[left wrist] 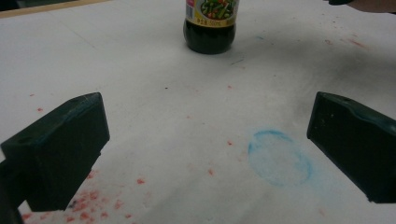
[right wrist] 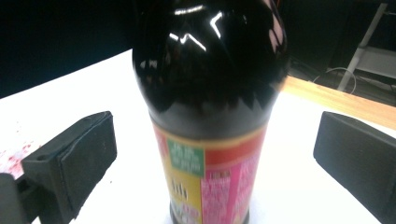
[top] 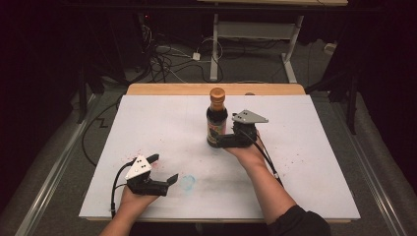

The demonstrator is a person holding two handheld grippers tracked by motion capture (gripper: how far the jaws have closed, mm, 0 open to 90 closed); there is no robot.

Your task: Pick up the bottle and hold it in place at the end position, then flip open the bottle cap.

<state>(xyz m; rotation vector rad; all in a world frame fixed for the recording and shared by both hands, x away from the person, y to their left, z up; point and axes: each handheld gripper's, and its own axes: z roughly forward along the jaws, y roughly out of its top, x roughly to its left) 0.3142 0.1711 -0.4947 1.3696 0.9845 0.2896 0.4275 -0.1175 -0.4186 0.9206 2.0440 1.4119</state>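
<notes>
High view: blue ring (top: 187, 182) beside left gripper (top: 163, 169), bottle (top: 217, 119) beyond.

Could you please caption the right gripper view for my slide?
Open hand-held gripper straddling an upright dark sauce bottle.

1 sauce bottle (top: 217, 118), 2 hand-held grippers: left (top: 163, 169), right (top: 220, 141); 1 table (top: 305, 162).

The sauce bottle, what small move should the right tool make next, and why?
Probably close the right tool on the sauce bottle. Its jaws stand open with the upright bottle between them, a gap showing on each side, so nothing grips it yet. The left tool waits open, well short of the bottle.
</notes>
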